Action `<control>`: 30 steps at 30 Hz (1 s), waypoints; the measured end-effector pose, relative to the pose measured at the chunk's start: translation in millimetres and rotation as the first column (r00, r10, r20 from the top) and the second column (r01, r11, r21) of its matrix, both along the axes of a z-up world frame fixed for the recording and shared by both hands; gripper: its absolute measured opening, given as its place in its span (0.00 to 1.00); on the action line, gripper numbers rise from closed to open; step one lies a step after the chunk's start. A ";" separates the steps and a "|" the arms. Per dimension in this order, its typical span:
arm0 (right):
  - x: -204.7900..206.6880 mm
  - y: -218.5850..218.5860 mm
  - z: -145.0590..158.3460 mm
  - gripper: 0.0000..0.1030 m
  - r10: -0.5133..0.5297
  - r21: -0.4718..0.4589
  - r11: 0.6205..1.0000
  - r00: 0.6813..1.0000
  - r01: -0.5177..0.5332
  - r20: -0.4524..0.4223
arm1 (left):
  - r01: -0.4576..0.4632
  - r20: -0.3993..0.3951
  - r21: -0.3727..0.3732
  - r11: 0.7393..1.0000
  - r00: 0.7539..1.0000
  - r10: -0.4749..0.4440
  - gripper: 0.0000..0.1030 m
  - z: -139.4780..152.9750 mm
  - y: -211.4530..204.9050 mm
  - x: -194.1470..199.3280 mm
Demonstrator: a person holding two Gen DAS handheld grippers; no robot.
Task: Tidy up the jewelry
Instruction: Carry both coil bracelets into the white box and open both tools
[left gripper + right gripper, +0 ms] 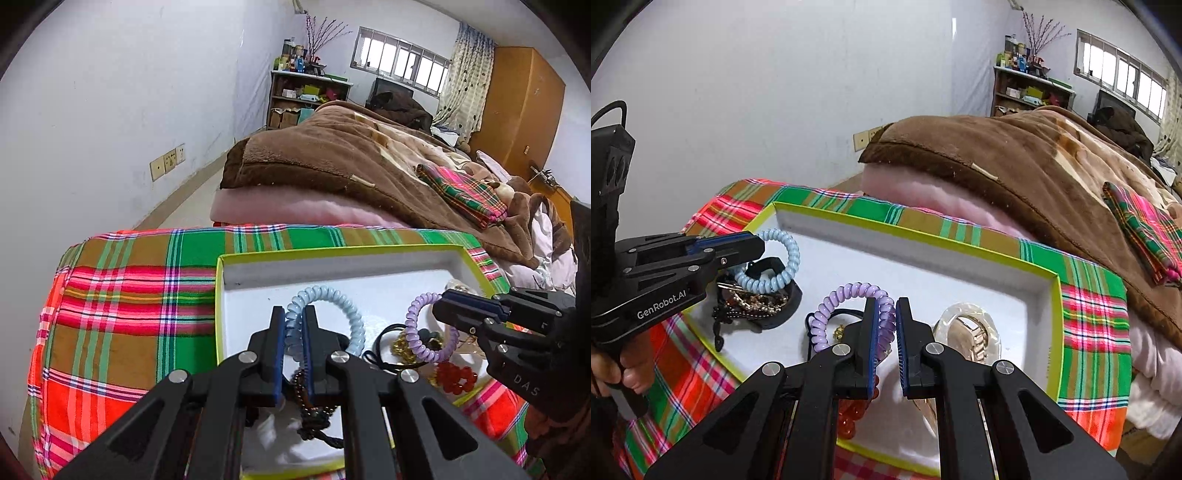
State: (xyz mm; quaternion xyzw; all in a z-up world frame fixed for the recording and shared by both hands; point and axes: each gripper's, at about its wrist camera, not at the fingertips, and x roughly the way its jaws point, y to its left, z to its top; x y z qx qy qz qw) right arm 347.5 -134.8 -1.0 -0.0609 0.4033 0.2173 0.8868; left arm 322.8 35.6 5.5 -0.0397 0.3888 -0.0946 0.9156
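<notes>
A white box with a yellow-green rim (332, 253) (923, 238) lies on a plaid cloth and holds jewelry. My left gripper (294, 314) is shut on a light blue coil hair tie (343, 302), which also shows in the right wrist view (775, 280). My right gripper (886, 306) is shut on a purple coil hair tie (846, 295), seen in the left wrist view too (417, 332). Red beads (456, 376), a dark bead bracelet (306, 402), gold pieces (753, 299) and a clear bangle (967, 328) lie in the box.
The plaid cloth (122, 295) covers the surface under the box. Behind it is a bed with a brown blanket (332, 155) and a folded plaid cloth (461, 192). A white wall (110, 110) is on the left.
</notes>
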 end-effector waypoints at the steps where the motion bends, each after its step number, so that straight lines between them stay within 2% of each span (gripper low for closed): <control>1: 0.9 -0.4 -1.2 0.09 -0.001 0.003 1.000 1.000 0.001 -0.006 | -0.001 -0.003 0.001 1.000 1.000 0.001 0.09 -1.5 0.2 0.5; 11: -2.5 -0.2 5.4 0.16 -0.002 0.010 1.000 1.000 0.001 0.009 | -0.014 -0.007 -0.032 0.999 1.000 0.014 0.11 2.9 4.2 2.6; 16: -14.8 -4.4 16.9 0.18 -0.001 0.023 1.000 1.000 0.000 0.027 | -0.019 0.008 -0.042 0.999 1.000 0.019 0.18 12.0 6.9 -4.2; 20: -29.2 -7.2 25.9 0.24 0.003 0.032 0.999 0.999 -0.005 0.042 | -0.023 0.022 -0.038 0.999 0.999 0.023 0.18 20.7 6.2 -17.6; 30: -86.1 -20.7 46.5 0.25 -0.010 0.062 0.998 0.998 0.006 0.066 | -0.015 0.050 -0.013 1.000 0.999 0.016 0.19 38.0 -9.1 -72.7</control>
